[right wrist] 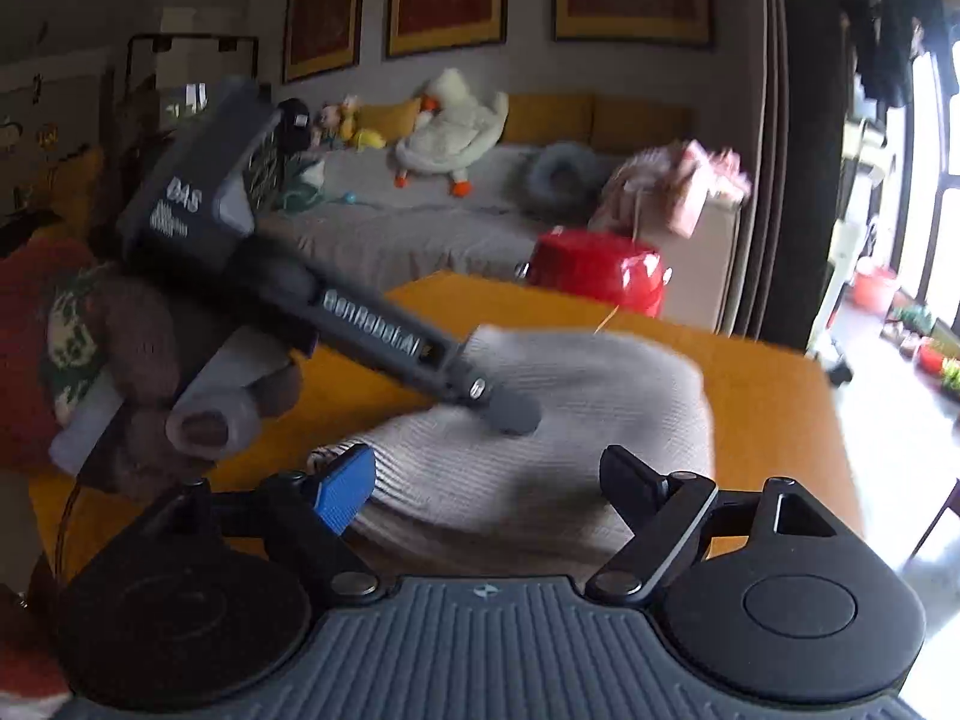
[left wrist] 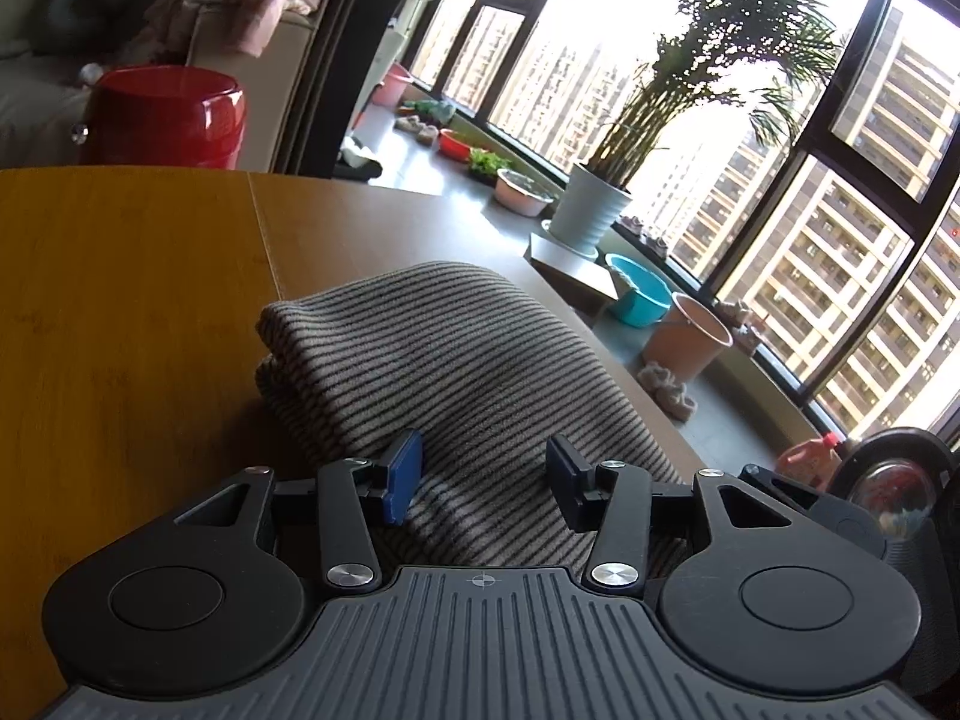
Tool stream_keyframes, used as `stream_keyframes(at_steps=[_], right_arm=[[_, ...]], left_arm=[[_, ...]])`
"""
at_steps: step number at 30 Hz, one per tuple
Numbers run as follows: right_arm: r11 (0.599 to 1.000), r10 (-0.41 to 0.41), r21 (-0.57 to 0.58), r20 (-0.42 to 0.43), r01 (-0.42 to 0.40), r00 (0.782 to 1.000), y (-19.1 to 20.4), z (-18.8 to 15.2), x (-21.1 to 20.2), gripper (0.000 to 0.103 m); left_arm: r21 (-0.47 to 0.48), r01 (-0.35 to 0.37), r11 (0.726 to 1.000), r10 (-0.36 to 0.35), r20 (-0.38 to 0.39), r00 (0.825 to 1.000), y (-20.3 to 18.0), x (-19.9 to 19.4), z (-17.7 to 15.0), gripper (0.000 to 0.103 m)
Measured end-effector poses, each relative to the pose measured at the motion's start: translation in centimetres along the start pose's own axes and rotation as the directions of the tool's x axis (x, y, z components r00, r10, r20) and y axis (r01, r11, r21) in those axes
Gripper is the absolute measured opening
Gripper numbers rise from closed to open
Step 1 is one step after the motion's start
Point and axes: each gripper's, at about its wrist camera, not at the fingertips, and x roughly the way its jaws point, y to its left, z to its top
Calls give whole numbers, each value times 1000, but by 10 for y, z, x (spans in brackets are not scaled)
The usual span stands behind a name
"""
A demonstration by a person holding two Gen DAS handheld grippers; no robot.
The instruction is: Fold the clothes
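A grey garment with thin dark stripes [left wrist: 444,354] lies folded in a thick bundle on the wooden table [left wrist: 132,312]. My left gripper [left wrist: 483,474] is open, its blue-padded fingers just above the near part of the garment, nothing between them. In the right wrist view the same garment [right wrist: 540,420] lies on the table [right wrist: 774,396]. My right gripper [right wrist: 486,480] is open over the garment's near edge. The left gripper's body [right wrist: 372,330], held by a gloved hand [right wrist: 180,372], rests on top of the garment there.
A red stool [left wrist: 165,117] stands past the table's far edge, with a sofa and pink clothes [left wrist: 240,6] behind. Right of the table are a potted palm [left wrist: 591,210], basins and a bucket [left wrist: 687,339] by the windows. The table's right edge is close to the garment.
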Motion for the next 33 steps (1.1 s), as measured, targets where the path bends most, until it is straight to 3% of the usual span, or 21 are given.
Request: stream_keyframes(at_steps=[5, 9, 13, 18, 21, 25, 26, 28, 29, 31, 33], right_arm=[[996, -23, -88, -27, 21, 999, 18, -3, 13, 92], [994, -9, -107, -38, 5, 999, 19, -2, 9, 93], [997, 66, -27, -49, -67, 997, 2, 4, -4, 93], [977, 146, 162, -27, -140, 989, -36, 18, -22, 98], [961, 120, 251, -2, -116, 993, -62, 24, -29, 99], [949, 0, 314, -30, 9, 1000, -90, 23, -18, 99], [936, -7, 351, -49, 24, 999, -98, 19, -11, 96], [900, -1, 433, -93, 41, 996, -114, 9, 7, 71], [872, 35, 490, -92, 14, 995, -120, 3, 14, 66], [798, 110, 601, -72, -45, 991, -131, -9, 28, 67], [720, 135, 690, -35, -74, 990, -142, -19, 37, 75]], left_arm=[[0, 5, 1000, -5, -1, 1000, 1, 0, 1, 51], [4, 12, 1000, -12, 1, 1000, 0, -1, -1, 52], [2, 17, 1000, -17, 0, 1000, 1, 0, 0, 53], [7, 21, 1000, -21, 4, 1000, -1, 1, -1, 56], [9, 20, 1000, -20, 8, 1000, -1, 1, -2, 57], [13, 18, 1000, -18, 9, 1000, -4, 1, -2, 58], [13, 18, 1000, -18, 9, 1000, -4, 2, -1, 58], [14, 19, 1000, -19, 8, 1000, -5, 2, -1, 58], [15, 19, 1000, -19, 8, 1000, -4, 2, -1, 59], [18, 19, 1000, -20, 8, 1000, -4, 2, -1, 59], [20, 19, 1000, -19, 7, 1000, -4, 3, 0, 59]])
